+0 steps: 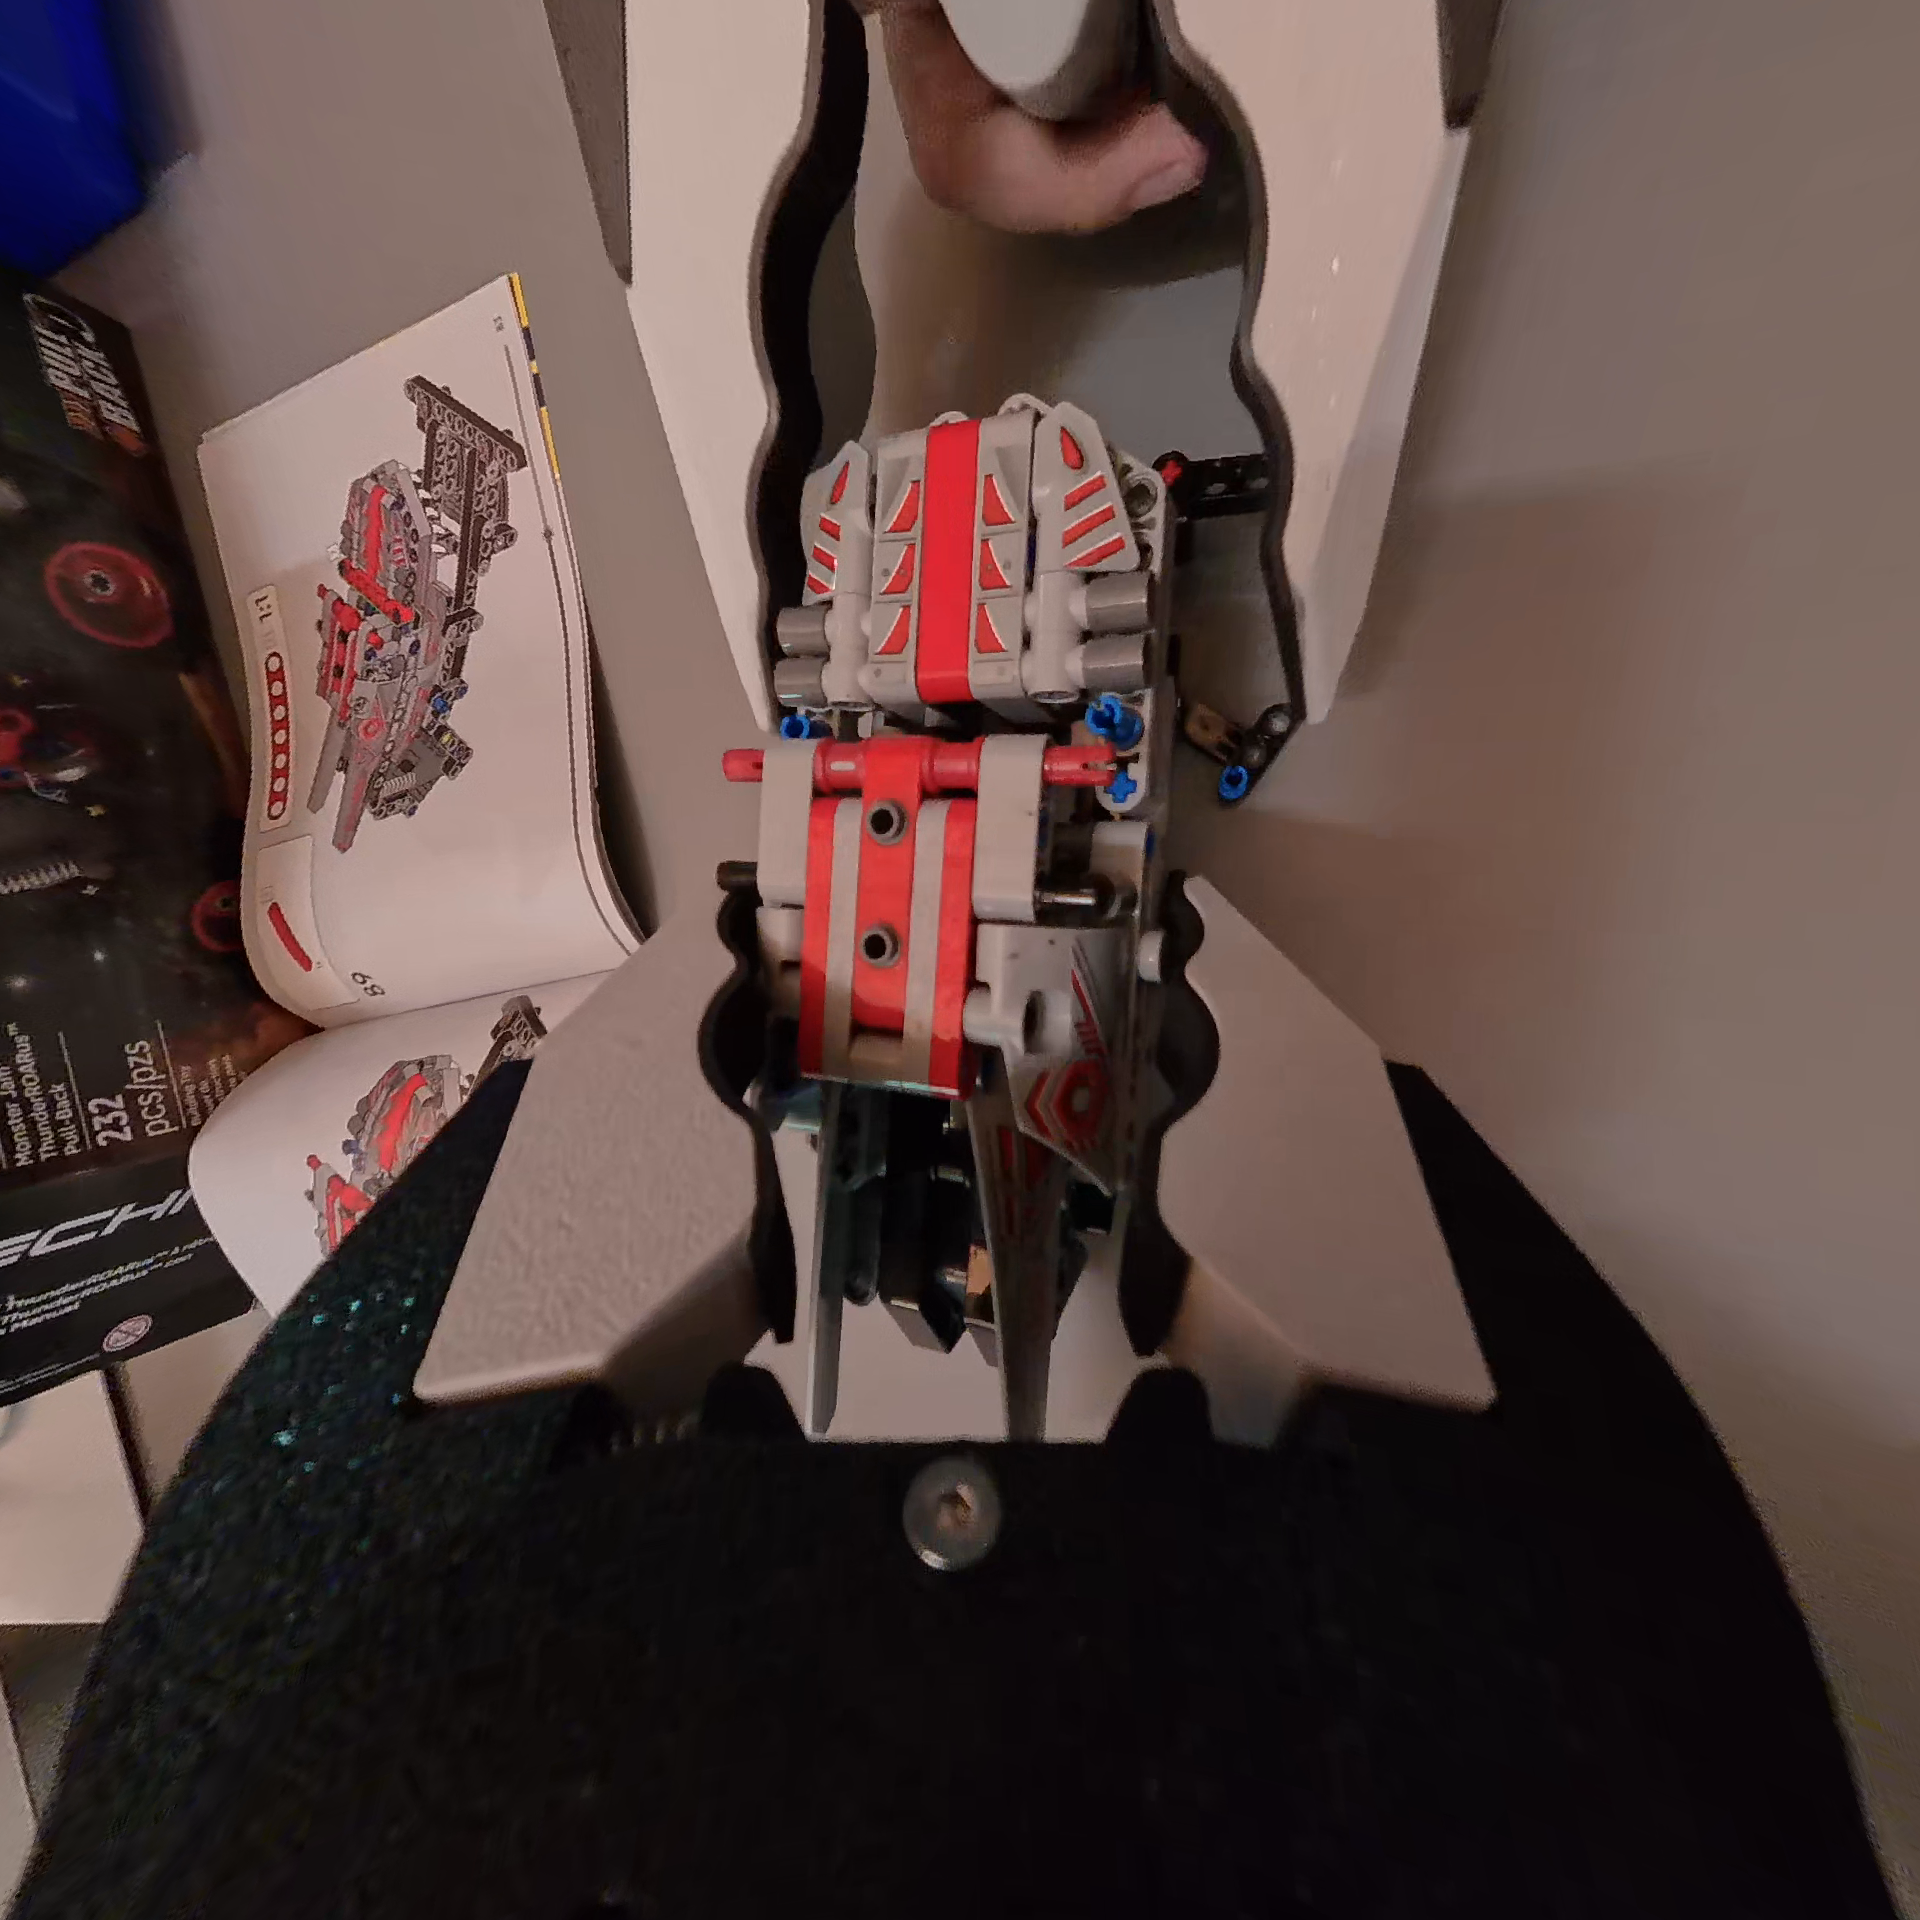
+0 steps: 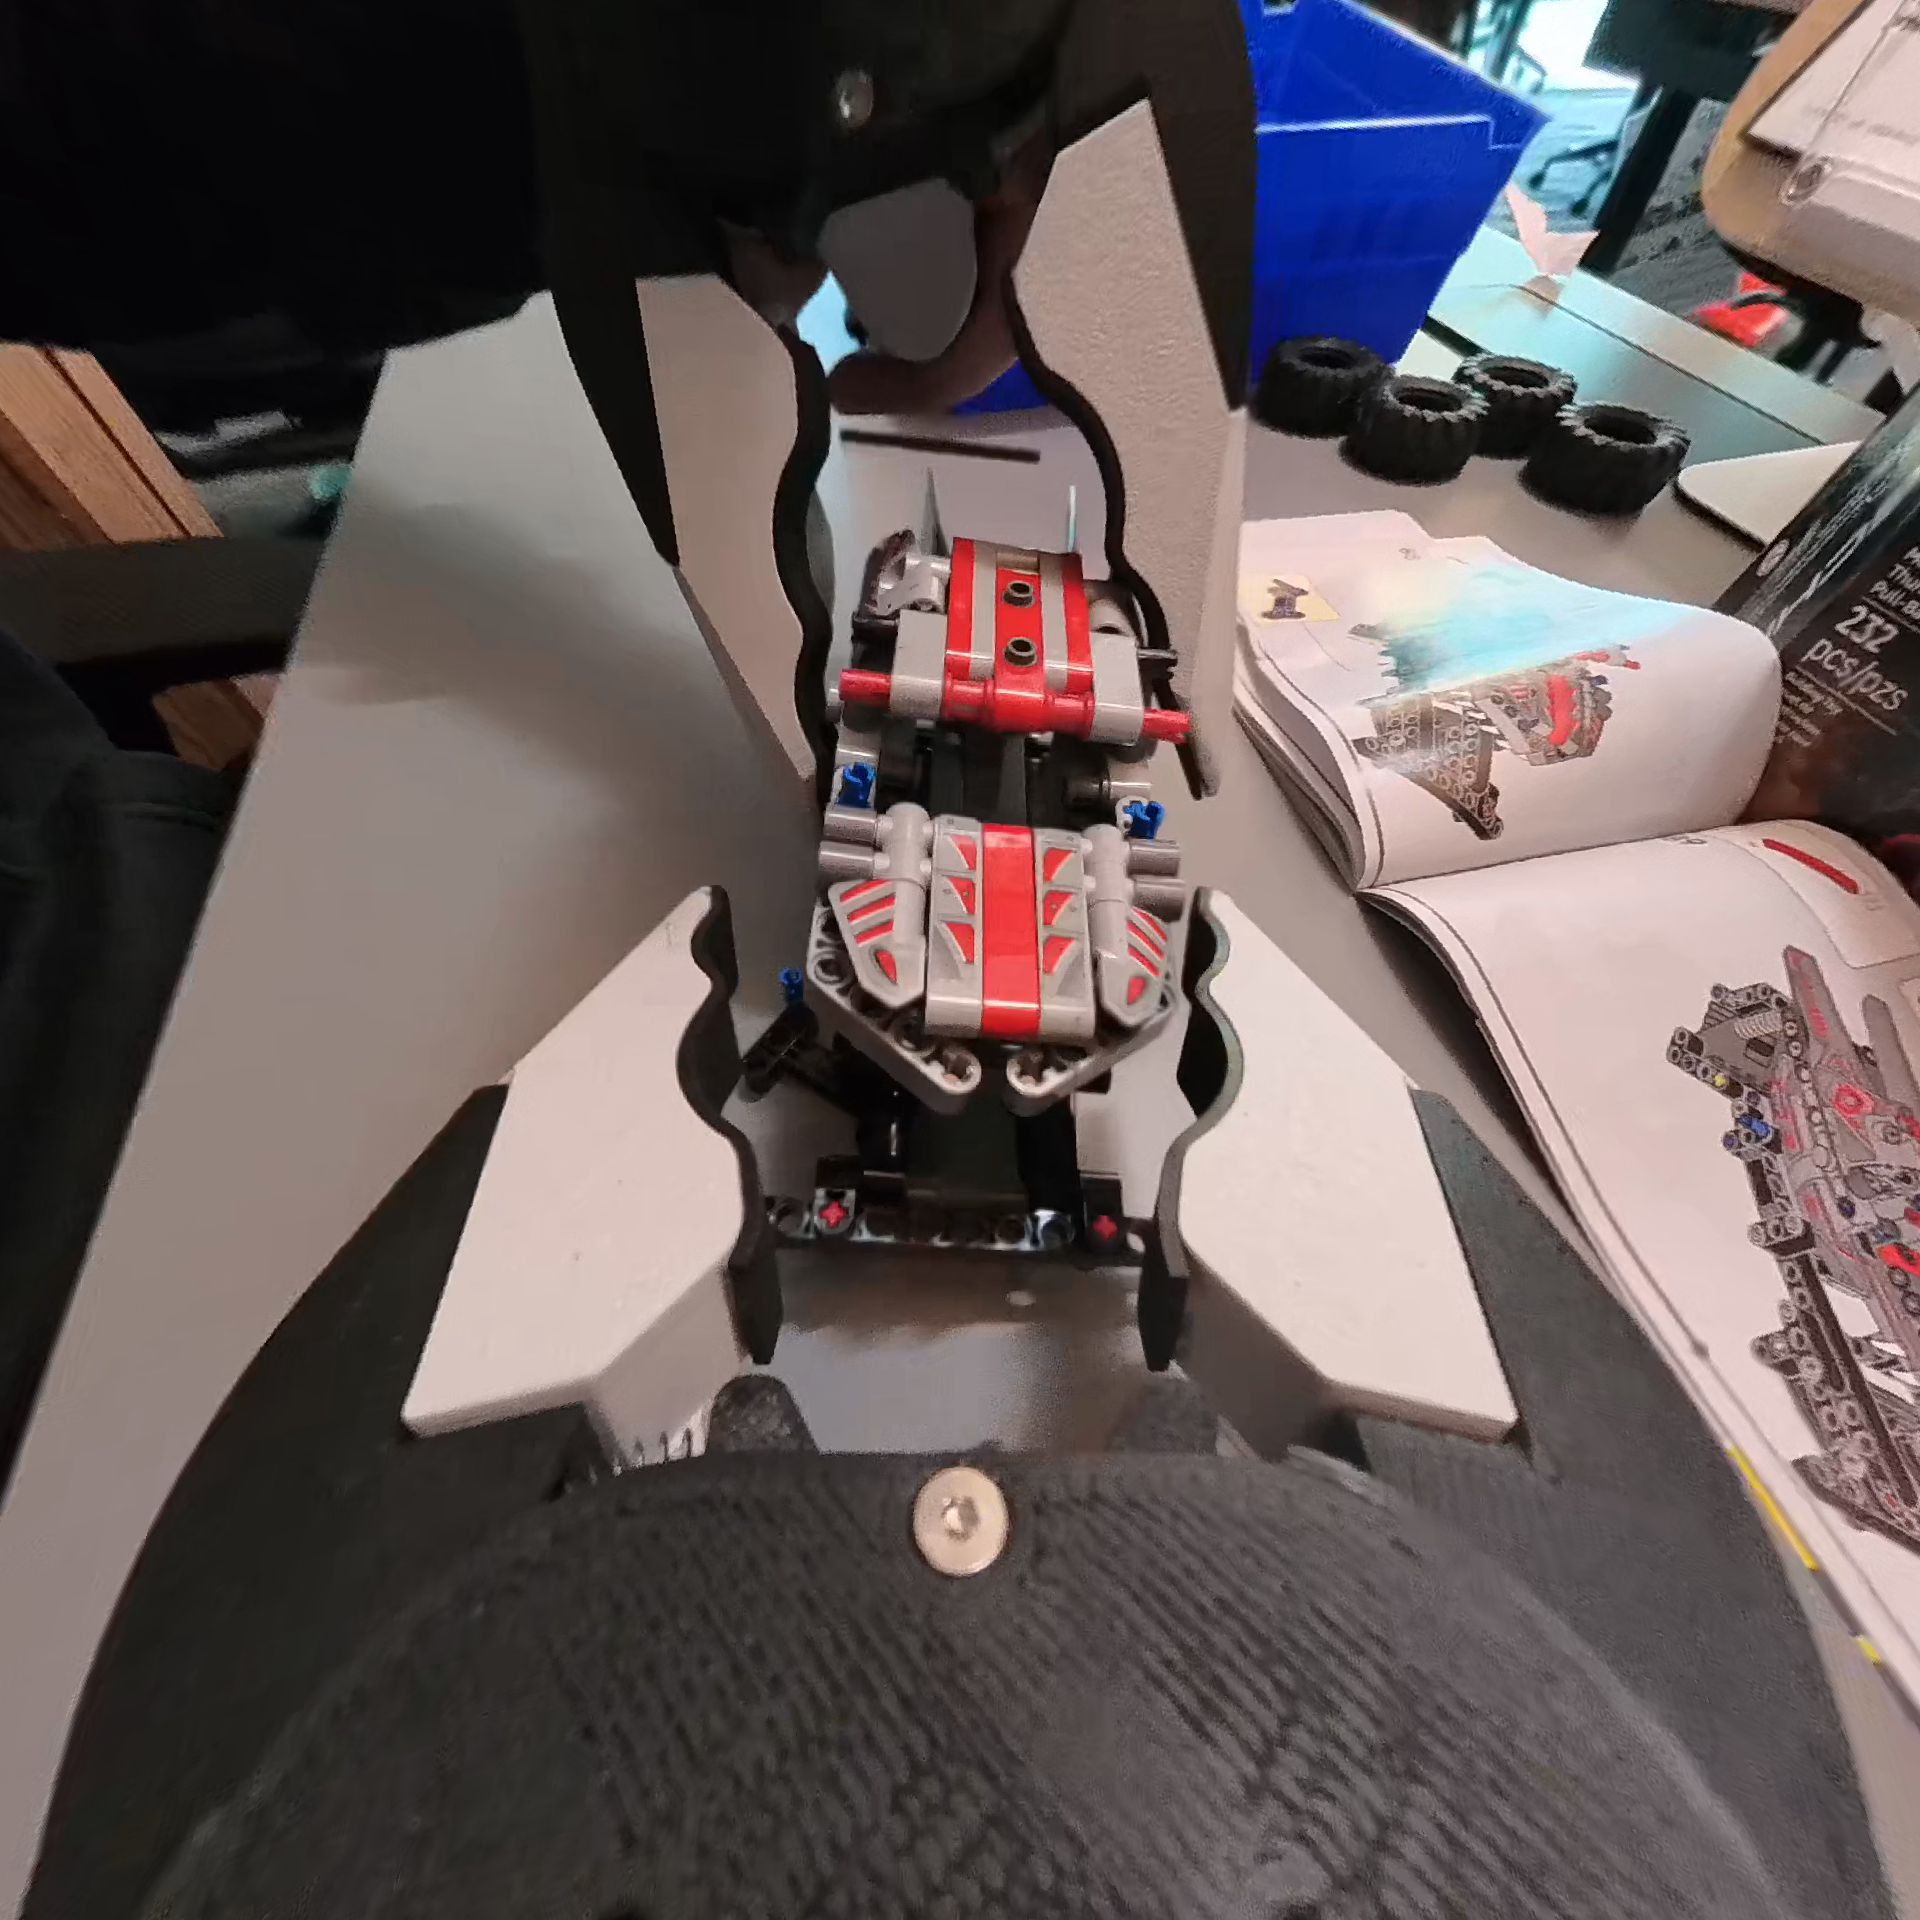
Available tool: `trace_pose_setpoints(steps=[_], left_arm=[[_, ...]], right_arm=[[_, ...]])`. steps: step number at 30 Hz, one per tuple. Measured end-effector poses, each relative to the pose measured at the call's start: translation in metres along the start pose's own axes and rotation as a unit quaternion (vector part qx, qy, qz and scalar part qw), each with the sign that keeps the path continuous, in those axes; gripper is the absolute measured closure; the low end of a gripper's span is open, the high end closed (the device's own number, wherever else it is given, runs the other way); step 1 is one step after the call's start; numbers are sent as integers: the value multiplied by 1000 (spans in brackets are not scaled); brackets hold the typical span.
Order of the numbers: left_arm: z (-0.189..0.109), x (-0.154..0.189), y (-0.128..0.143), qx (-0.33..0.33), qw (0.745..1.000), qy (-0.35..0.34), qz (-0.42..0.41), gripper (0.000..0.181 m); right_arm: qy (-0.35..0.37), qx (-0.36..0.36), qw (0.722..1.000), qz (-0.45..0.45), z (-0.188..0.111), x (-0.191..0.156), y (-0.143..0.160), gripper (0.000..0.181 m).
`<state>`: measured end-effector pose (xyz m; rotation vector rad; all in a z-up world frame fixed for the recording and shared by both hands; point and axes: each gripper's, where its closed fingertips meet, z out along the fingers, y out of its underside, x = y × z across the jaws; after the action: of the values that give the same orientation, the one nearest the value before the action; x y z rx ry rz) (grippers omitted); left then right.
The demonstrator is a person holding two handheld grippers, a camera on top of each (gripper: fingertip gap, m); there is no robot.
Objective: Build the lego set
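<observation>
A grey, red and black lego vehicle body [image 1: 935,727] is held between both grippers above the grey table [image 2: 468,727]. My left gripper [image 1: 951,914] is shut on its rear part with the red striped panel. My right gripper [image 2: 961,914] is shut on the front part with the grey and red nose [image 2: 997,935], its fingers against the black cross beam [image 2: 935,1226]. In the left wrist view the right gripper [image 1: 1029,675] comes in from the top, held by a hand [image 1: 1060,156]. In the right wrist view the left gripper [image 2: 1008,769] comes in from the top.
An open instruction booklet [image 2: 1558,727] lies to the right of the model and also shows in the left wrist view [image 1: 416,727]. The dark set box [image 1: 94,831] stands beside it. Several black tyres [image 2: 1455,426] and a blue bin [image 2: 1371,187] are at the back. A thin black axle [image 2: 935,447] lies on the table. Less than 4 cm separates the two grippers' tips.
</observation>
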<state>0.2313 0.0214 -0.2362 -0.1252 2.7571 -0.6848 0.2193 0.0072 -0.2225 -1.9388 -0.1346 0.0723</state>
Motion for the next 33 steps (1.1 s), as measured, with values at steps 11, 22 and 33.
trace_pose_setpoints(steps=[11,22,33], left_arm=[[0,0,0,-3,1000,-11,14,108],[1,0,-1,-7,1000,-6,-7,107],[0,1,0,-18,1000,-7,-8,108]], right_arm=[[3,14,1000,4,-10,5,-1,116],[-2,53,998,19,-11,0,-14,104],[15,50,998,18,-10,7,-13,120]])
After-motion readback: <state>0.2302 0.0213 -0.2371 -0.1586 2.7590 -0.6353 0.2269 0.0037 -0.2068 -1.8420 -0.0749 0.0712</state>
